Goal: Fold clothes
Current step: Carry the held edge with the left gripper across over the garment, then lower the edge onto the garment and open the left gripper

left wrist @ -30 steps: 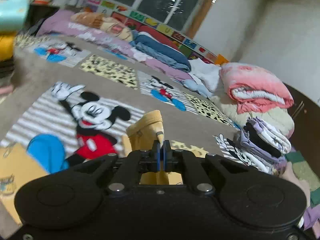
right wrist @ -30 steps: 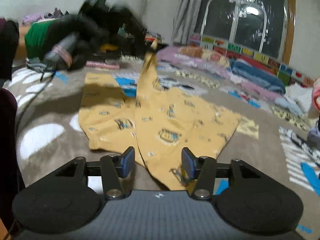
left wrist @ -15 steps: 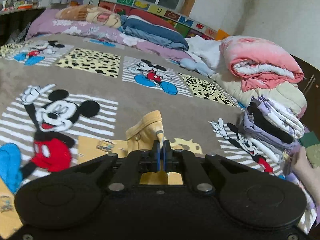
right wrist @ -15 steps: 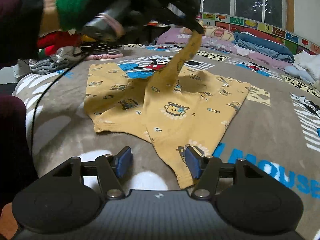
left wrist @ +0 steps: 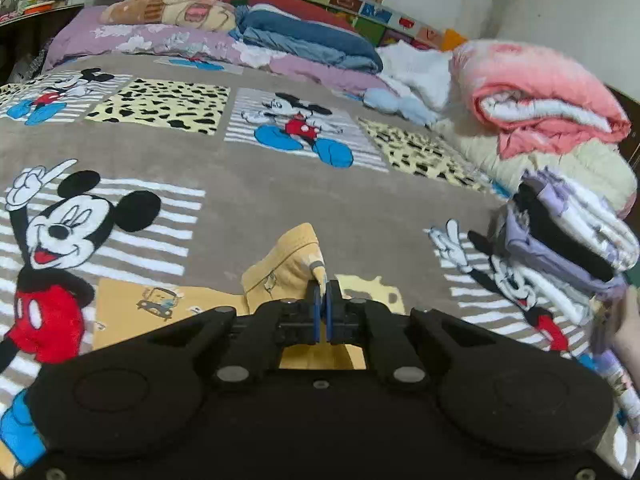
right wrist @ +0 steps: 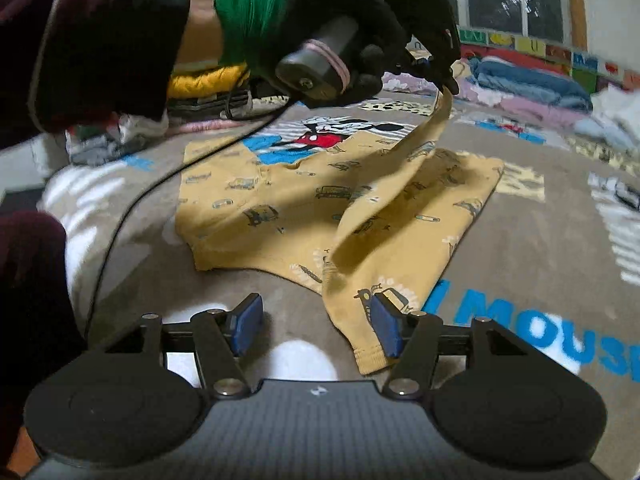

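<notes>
The yellow top (right wrist: 320,208) lies on the cartoon blanket (left wrist: 248,184), one sleeve lifted across it, so folding looks barely begun (body still spread flat). The left gripper (left wrist: 322,280) is clamped on that sleeve's cuff; the right gripper (right wrist: 316,328) hovers parted, unloaded, at the near hem.

The left gripper's body (left wrist: 322,312) is hiding most of the yellow garment (left wrist: 286,268) beneath it. A bare hand (left wrist: 628,326) is running off the right edge. The gloved hand (right wrist: 344,36) is blurring and covering the clothes pile (right wrist: 204,80) behind.
</notes>
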